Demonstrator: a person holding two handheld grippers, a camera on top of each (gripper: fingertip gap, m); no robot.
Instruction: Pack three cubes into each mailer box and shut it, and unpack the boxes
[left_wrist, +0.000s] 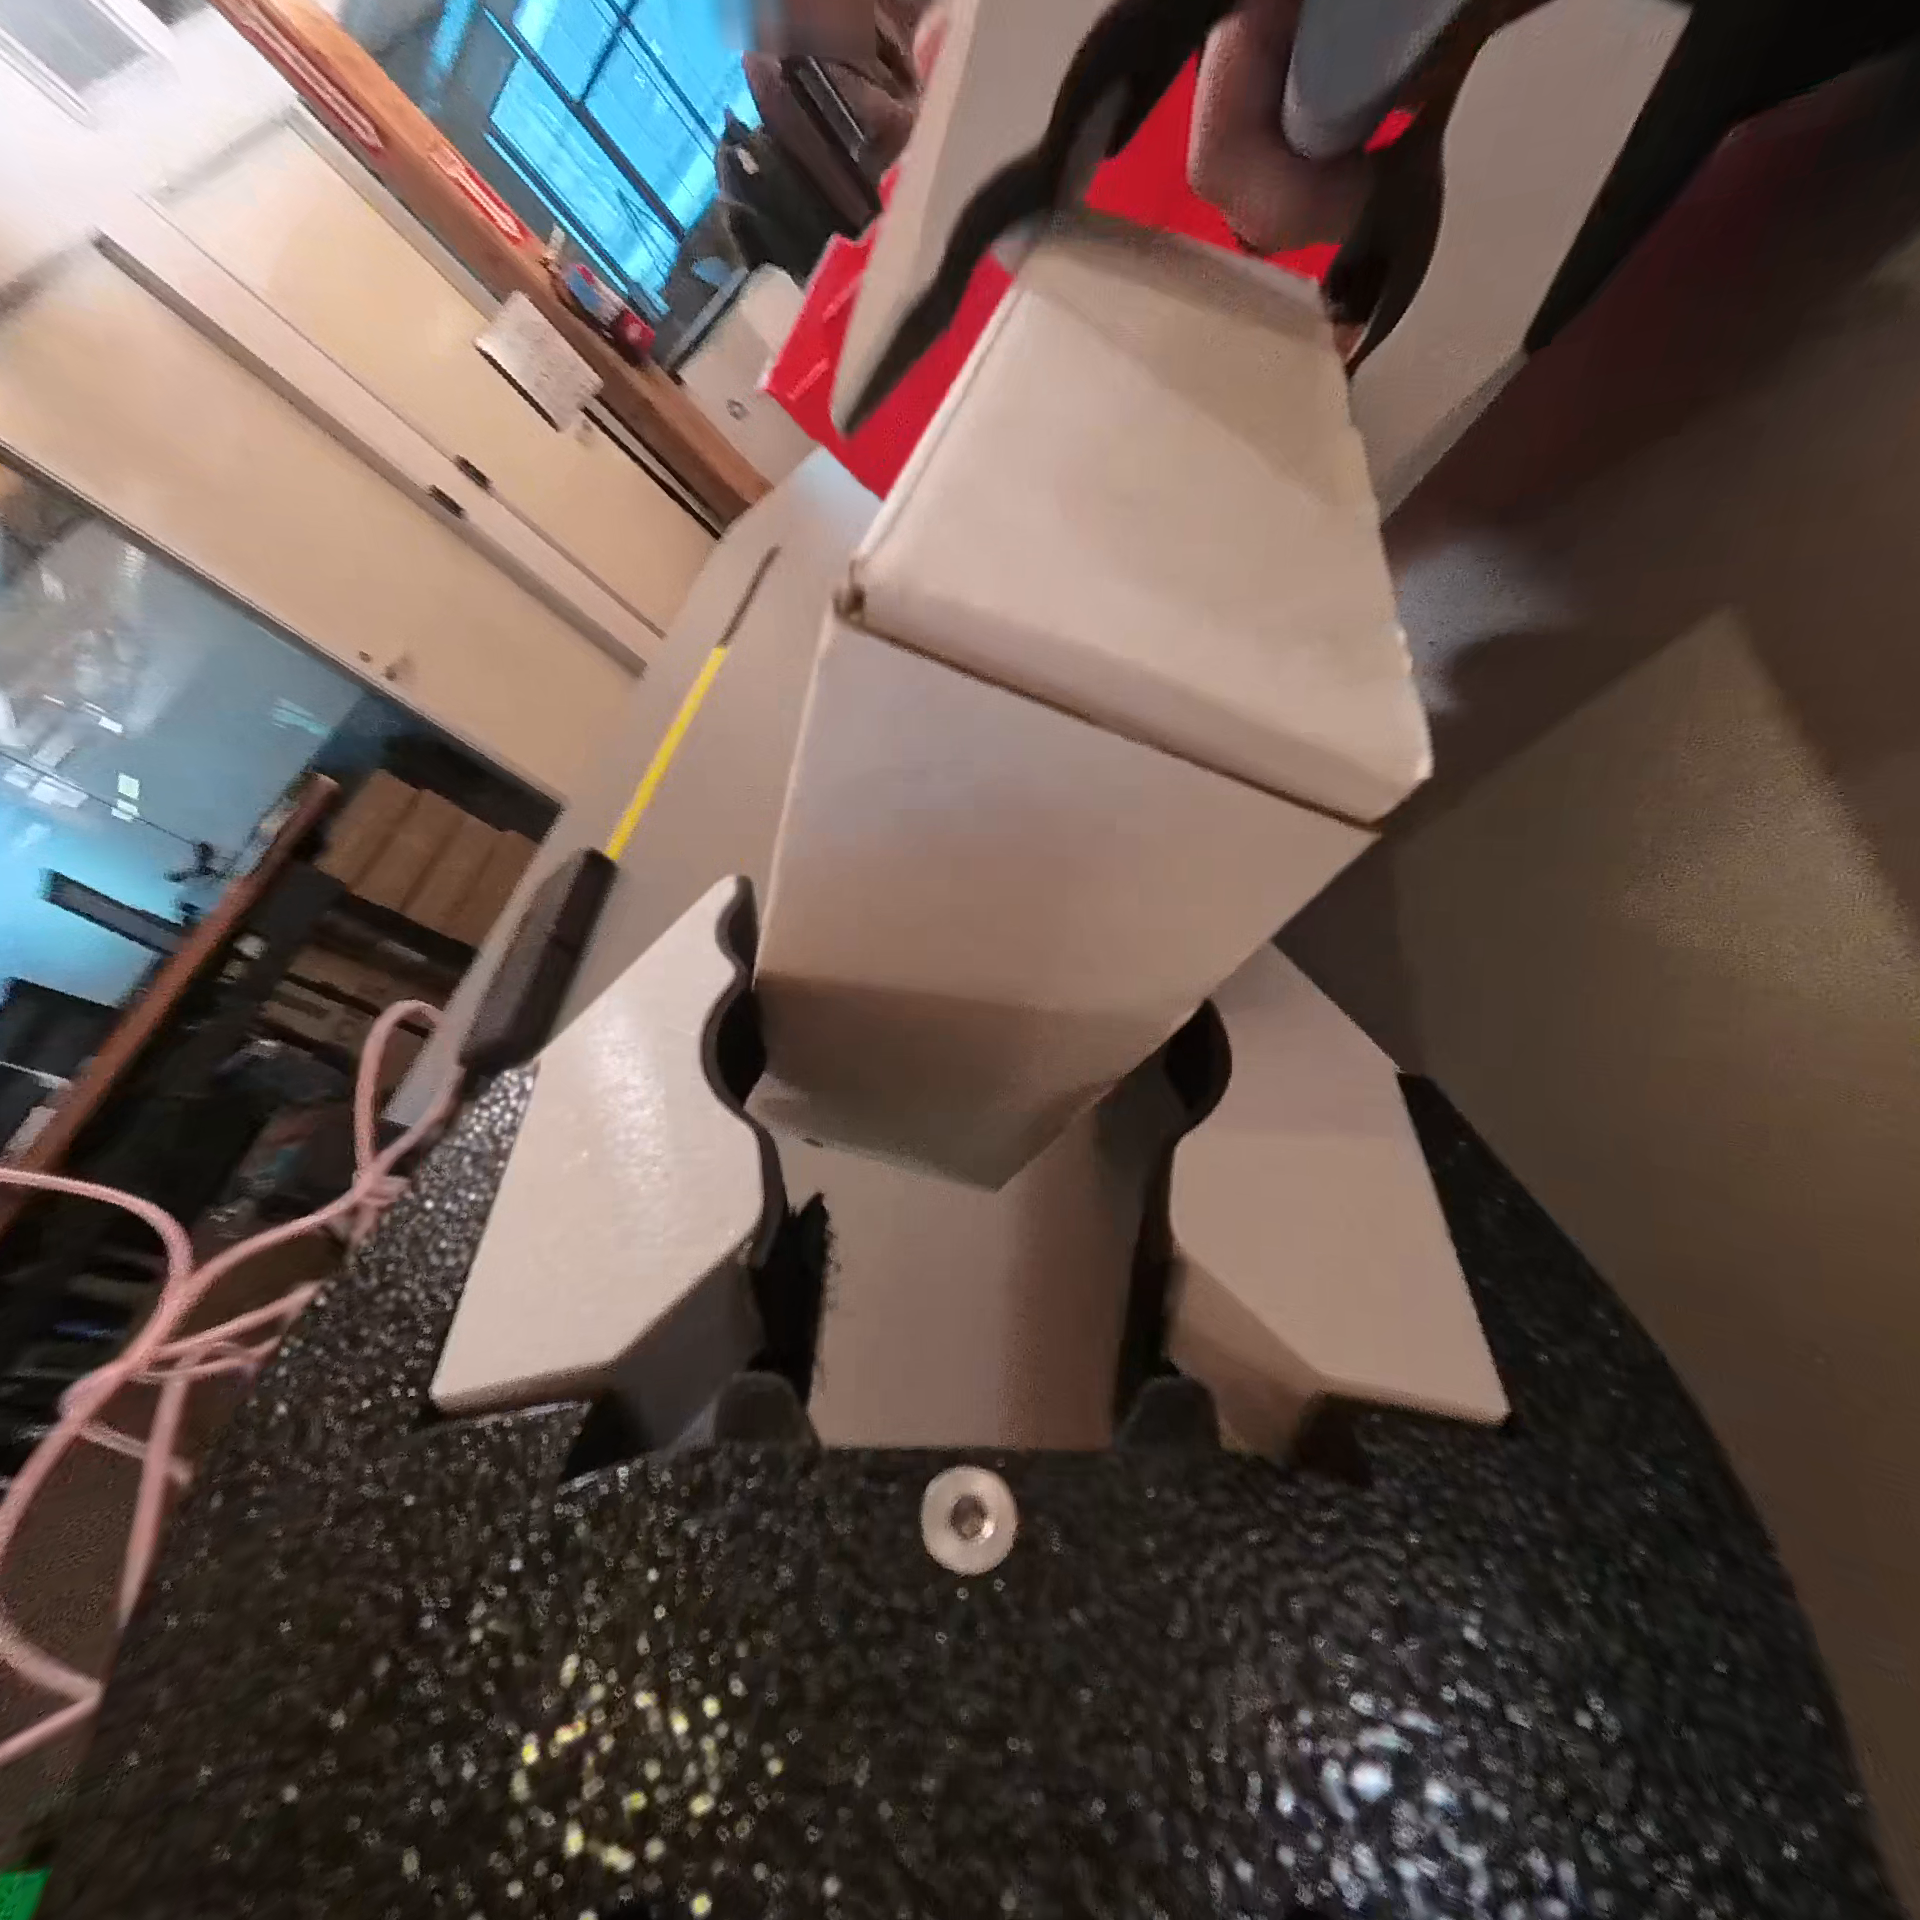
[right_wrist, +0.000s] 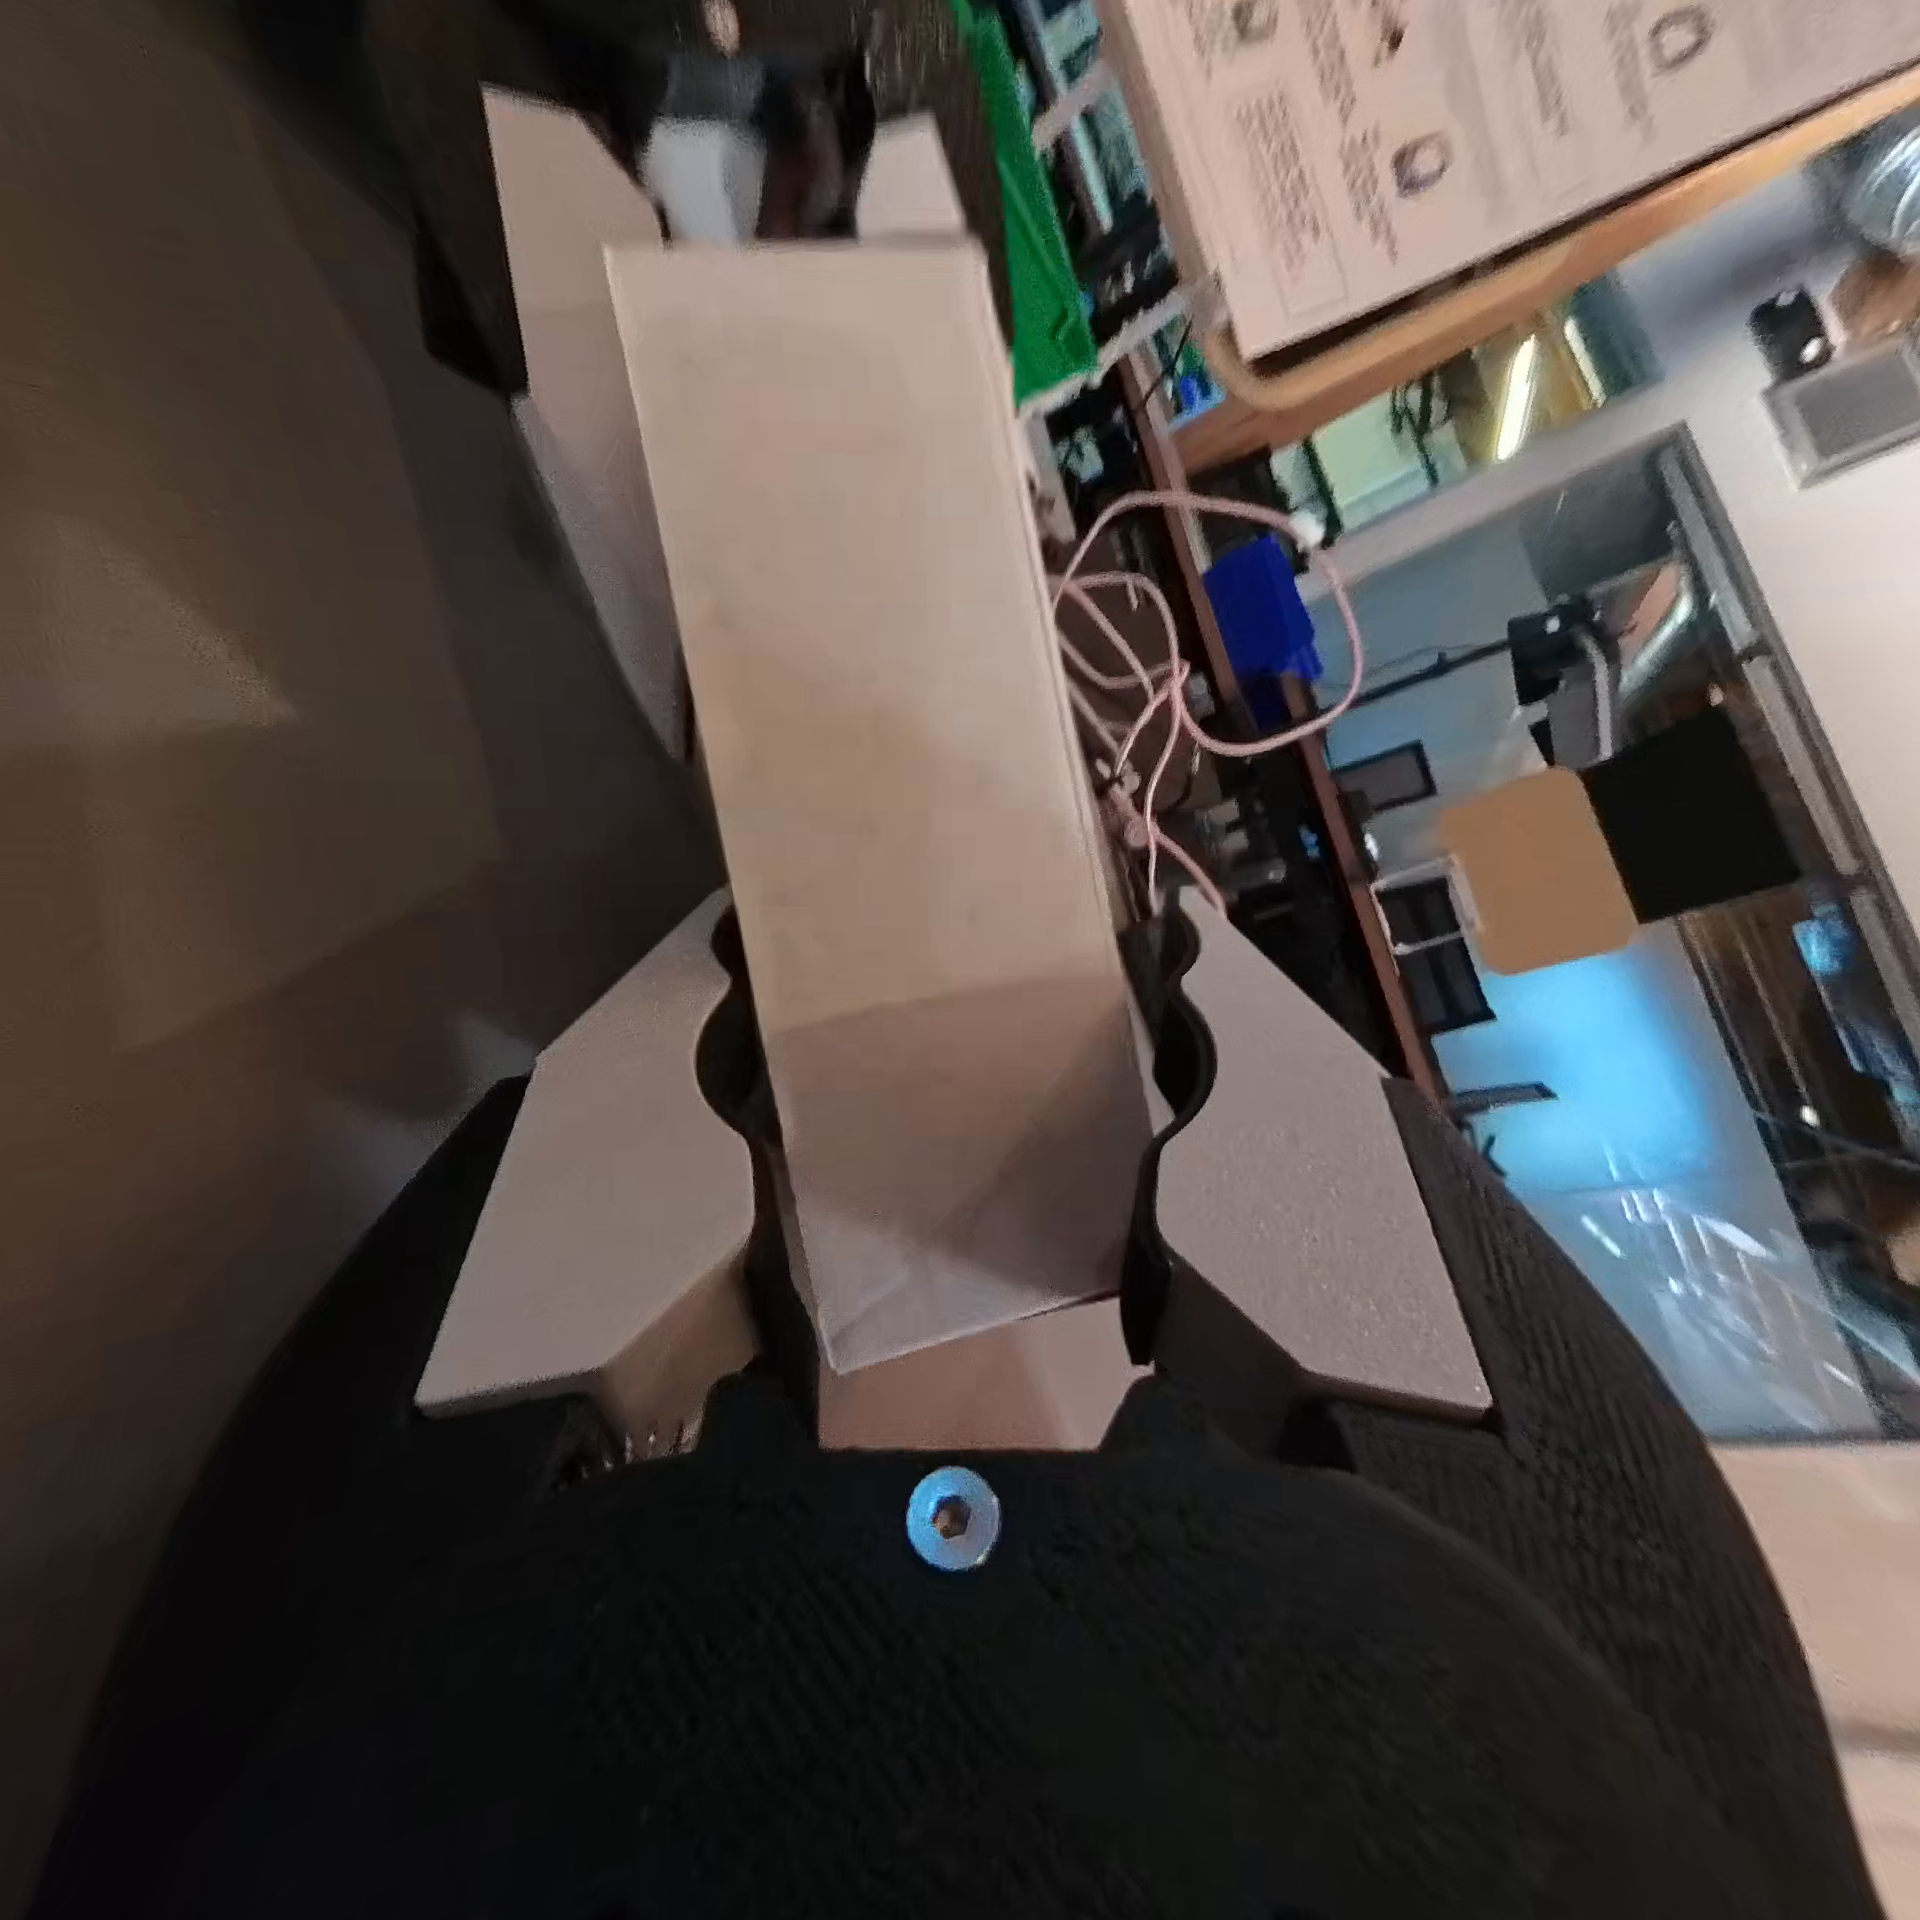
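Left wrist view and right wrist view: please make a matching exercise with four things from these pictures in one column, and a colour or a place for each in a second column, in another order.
Things:
1. mailer box
2. cord
3. block behind the cord
4. strip on the surface

Descriptions:
A. yellow
B. white, held at both ends by the left tool and the right tool
C. blue
D. pale pink, looped

Pairs: 1-B, 2-D, 3-C, 4-A

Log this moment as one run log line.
object: white mailer box, closed | left gripper: shut on one end | right gripper: shut on other end | state: held between both
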